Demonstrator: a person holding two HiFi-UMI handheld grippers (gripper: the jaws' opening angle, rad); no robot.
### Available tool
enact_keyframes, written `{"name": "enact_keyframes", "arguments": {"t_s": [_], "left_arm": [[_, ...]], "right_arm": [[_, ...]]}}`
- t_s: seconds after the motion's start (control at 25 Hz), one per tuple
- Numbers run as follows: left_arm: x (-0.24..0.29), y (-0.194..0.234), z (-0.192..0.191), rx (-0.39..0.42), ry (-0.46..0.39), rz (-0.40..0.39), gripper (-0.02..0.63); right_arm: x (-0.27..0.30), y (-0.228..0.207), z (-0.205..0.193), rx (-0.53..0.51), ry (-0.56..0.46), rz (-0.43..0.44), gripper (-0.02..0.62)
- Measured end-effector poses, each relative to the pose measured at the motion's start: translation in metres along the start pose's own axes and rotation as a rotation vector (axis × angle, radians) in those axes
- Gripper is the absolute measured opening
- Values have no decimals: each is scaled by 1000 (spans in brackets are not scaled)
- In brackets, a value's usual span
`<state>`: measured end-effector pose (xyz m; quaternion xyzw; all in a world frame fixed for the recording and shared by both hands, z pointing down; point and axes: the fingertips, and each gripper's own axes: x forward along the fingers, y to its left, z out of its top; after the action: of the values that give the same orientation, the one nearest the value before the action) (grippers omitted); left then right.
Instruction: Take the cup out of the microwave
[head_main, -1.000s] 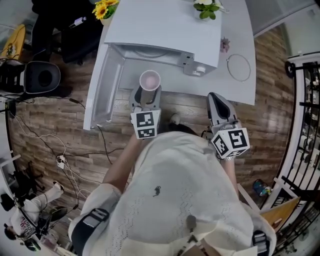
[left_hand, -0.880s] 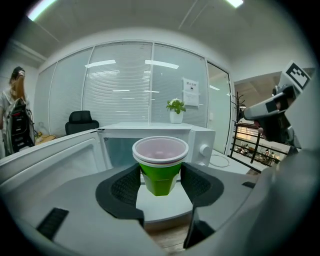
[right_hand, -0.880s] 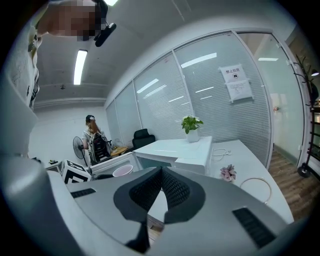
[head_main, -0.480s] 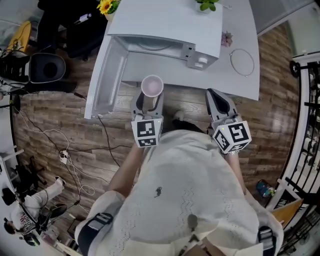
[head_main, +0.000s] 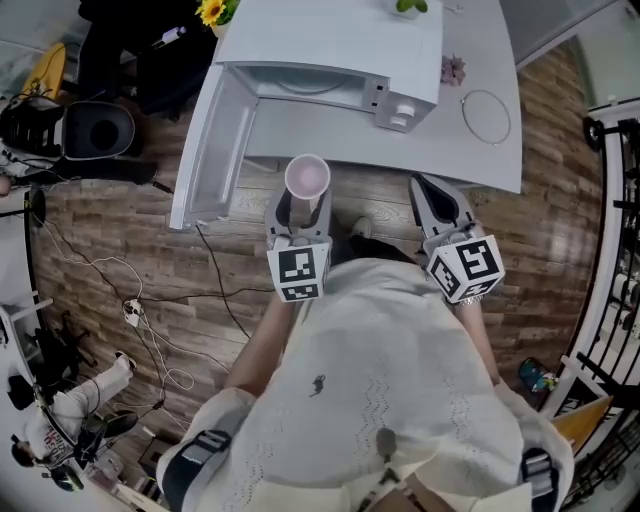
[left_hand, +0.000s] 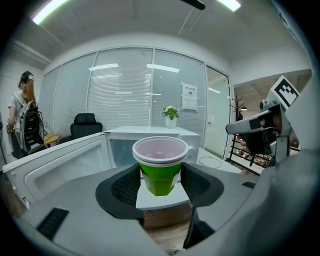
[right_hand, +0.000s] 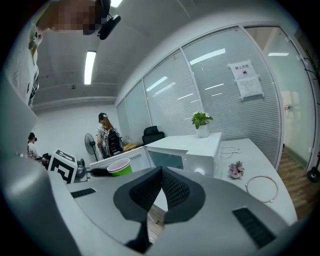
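Observation:
A green cup (head_main: 307, 177) with a pink inside and a white rim hangs upright over the table's front edge, outside the open microwave (head_main: 330, 50). My left gripper (head_main: 300, 200) is shut on the cup (left_hand: 160, 170), its black pads (left_hand: 126, 186) pressing the lower wall on both sides. My right gripper (head_main: 440, 205) is to the right of it, in front of the table, shut with nothing between its pads (right_hand: 176, 190). From the right gripper view the cup (right_hand: 119, 167) shows at the left.
The microwave door (head_main: 205, 150) stands swung open to the left, past the white table (head_main: 470, 165). A wire ring (head_main: 486, 116) and a small pink flower (head_main: 452, 72) lie on the table's right part. An office chair and cables are on the wooden floor at left.
The left gripper has drawn the cup back from the microwave's mouth toward the table's front edge. The right gripper has shifted only slightly.

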<state>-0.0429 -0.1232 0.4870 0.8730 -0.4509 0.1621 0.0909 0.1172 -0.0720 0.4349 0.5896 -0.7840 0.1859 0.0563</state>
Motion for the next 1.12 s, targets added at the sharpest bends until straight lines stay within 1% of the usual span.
{"name": "enact_keyframes", "arguments": {"t_s": [0.24, 0.4, 0.56, 0.84, 0.96, 1.12], "left_arm": [[0, -5, 15, 13, -18, -13, 275], [-4, -8, 28, 19, -37, -4, 275], [-7, -10, 41, 24, -56, 9, 275], [-13, -12, 63, 43, -81, 18, 275], [-17, -12, 76, 51, -99, 20, 275], [-17, -13, 95, 42, -131, 22, 275]], "right_arm": [[-8, -4, 8, -8, -30, -7, 9], [-15, -8, 18, -17, -58, -12, 9], [-21, -11, 33, -44, -89, -3, 9], [-39, -22, 63, -51, -147, -30, 9], [-46, -24, 75, -74, -166, -38, 9], [-54, -29, 88, -99, -189, -44, 9]]}}
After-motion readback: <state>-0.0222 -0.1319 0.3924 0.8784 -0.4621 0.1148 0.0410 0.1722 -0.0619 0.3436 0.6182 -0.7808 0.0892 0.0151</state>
